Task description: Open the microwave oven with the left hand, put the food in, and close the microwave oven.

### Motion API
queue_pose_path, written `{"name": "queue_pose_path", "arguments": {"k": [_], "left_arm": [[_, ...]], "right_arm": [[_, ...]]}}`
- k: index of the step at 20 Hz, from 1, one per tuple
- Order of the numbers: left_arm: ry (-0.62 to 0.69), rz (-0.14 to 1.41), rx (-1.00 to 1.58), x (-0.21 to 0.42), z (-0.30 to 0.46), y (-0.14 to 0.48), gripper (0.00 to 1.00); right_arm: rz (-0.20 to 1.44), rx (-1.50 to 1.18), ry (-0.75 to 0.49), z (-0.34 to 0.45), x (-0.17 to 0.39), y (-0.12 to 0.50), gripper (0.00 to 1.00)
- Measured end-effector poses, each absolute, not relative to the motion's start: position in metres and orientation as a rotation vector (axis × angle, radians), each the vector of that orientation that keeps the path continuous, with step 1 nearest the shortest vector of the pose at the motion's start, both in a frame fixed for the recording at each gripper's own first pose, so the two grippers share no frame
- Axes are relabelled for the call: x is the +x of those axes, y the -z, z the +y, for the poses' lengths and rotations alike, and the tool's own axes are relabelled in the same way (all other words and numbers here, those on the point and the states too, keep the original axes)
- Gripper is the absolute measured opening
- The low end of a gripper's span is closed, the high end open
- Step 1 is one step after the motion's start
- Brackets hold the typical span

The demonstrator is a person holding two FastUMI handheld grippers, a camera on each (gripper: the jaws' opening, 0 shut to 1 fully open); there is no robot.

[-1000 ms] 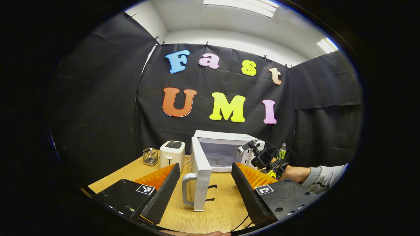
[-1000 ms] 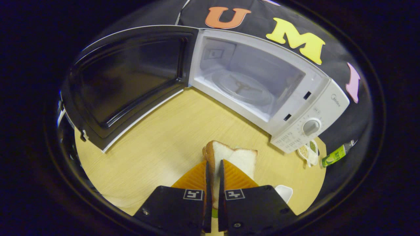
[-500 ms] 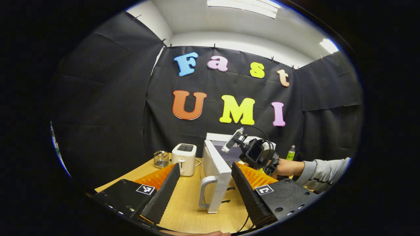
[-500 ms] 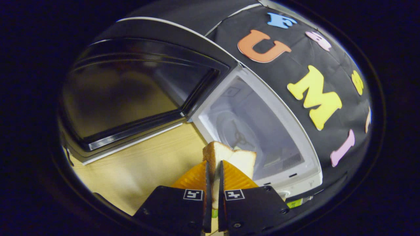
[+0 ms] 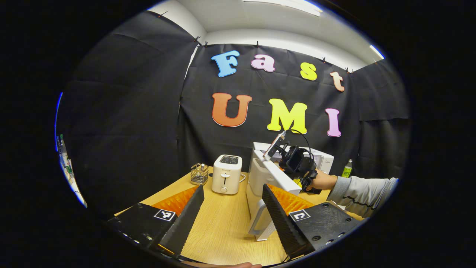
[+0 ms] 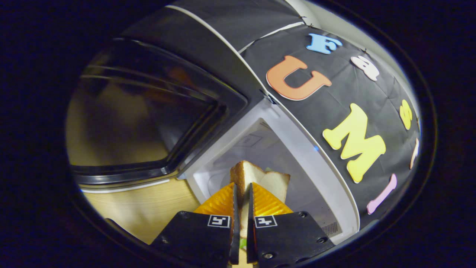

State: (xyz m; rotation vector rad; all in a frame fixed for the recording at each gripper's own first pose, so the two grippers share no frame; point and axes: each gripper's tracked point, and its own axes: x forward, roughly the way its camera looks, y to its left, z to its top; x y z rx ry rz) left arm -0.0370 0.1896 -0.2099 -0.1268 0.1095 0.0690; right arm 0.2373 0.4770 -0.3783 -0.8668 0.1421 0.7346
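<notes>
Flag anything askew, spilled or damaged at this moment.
Nothing stands out. The microwave door is open, the right claw holds a sandwich at the cavity mouth, and the toaster stands upright on the table.

Black cloth walls [image 5: 126, 111] all around, white ceiling [image 5: 267, 18] with what looks like strip lights [image 5: 293, 3], and a light wood counter [image 5: 223, 230] down below.

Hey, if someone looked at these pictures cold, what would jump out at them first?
Probably the sandwich, clamped between the right gripper and poised at the mouth of the white microwave, whose dark-windowed door swings wide to the left. In the left gripper view, the left gripper hangs open beside the door's handle.
</notes>
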Motion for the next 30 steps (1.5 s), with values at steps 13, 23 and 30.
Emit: {"name": "queue_pose_path", "arguments": {"k": [13,23,30], "left_arm": [[-0.061,0.126,-0.128,-0.04,0.182,0.219,0.95],[-0.079,0.117,-0.114,-0.039,0.191,0.222,0.95],[-0.127,0.057,0.0,-0.022,0.203,0.227,0.58]], "right_arm": [[0.07,-0.689,-0.649,0.451,0.273,0.39,0.81],[0.083,-0.466,-0.681,0.446,0.246,0.351,0.97],[0.04,-0.347,-0.725,0.401,0.153,0.279,1.0]]}}
